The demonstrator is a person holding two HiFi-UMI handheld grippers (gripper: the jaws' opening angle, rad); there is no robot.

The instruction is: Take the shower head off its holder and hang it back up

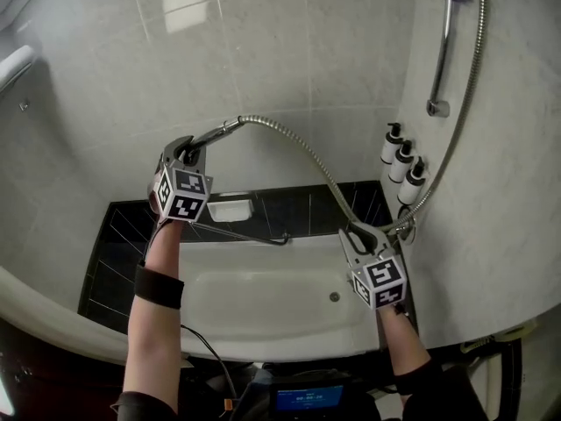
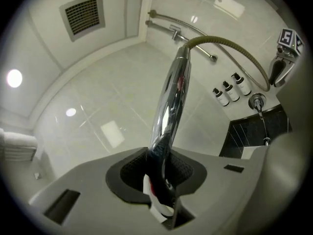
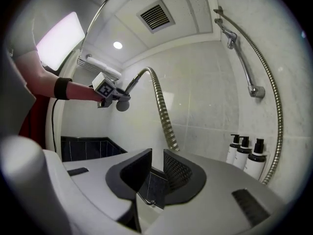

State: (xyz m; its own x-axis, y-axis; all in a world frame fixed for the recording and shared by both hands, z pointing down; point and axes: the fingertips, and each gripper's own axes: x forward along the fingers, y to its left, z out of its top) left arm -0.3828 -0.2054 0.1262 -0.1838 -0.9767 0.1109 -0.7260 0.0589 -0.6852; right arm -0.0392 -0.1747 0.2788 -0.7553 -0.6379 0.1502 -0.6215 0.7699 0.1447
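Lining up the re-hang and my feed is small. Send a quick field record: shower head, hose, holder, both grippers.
shower head: off the holder, handle clamped in the left gripper
left gripper: shut on the shower head, held above the tub
right gripper: fingers apart, nothing between them; hose runs just past the tips
hose: arcs from the shower head down past the right gripper
holder: on the wall rail, empty
bottles: three, on the wall below the rail
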